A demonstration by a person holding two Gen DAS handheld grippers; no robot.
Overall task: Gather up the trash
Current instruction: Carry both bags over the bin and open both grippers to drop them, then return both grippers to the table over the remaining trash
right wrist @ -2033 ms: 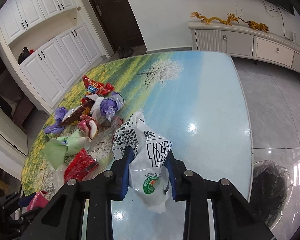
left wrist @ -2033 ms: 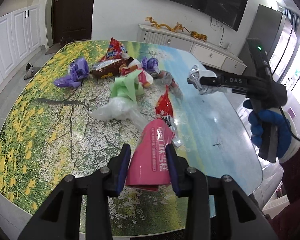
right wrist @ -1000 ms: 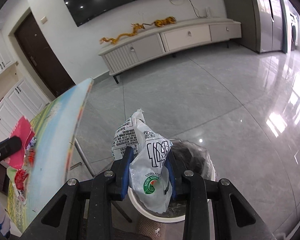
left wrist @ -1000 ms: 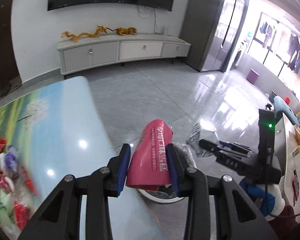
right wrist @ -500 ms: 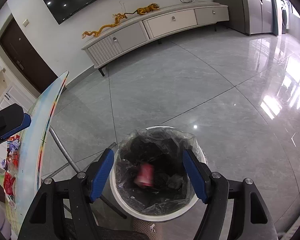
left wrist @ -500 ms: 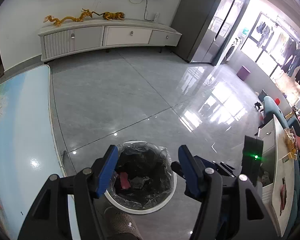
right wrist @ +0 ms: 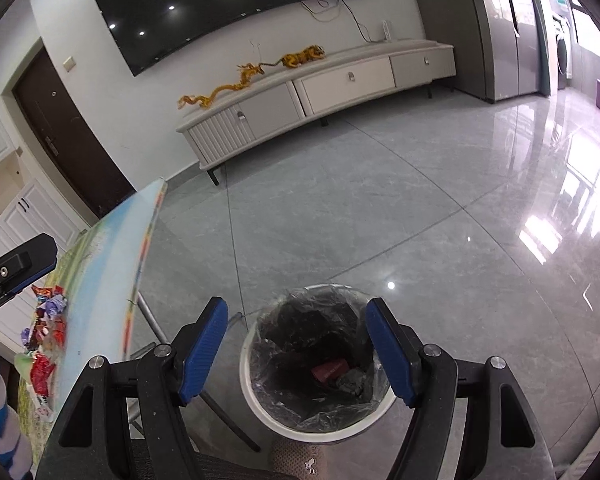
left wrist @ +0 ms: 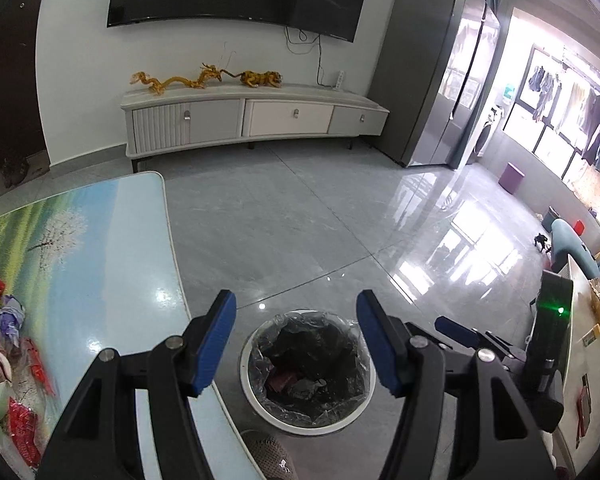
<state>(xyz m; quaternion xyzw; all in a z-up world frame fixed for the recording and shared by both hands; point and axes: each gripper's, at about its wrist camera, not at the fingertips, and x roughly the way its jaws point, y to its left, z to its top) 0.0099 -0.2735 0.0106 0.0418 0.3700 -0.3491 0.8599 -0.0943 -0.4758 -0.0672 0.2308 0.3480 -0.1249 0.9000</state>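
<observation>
Both grippers hang over the round white bin lined with clear plastic (left wrist: 306,372), which sits at the bottom centre of each wrist view; the left gripper (left wrist: 296,344) and the right gripper (right wrist: 296,350) have just been opening, and now each stands about half spread with nothing between its blue pads. A second ago the left one carried a pink packet and the right a white printed plastic bag; both are gone from the jaws; a reddish-pink packet (right wrist: 330,370) lies at the bottom of the bin, and the crumpled pale scrap beside it may be the bag, though the dark liner makes that hard to tell. So two pieces look delivered. The job is far from over: a heap of red, purple and green wrappers (left wrist: 4,360) lies blurred on the landscape-printed glossy bench (left wrist: 112,264) at the lower left of the frame; the likely next step is back to that pile.
</observation>
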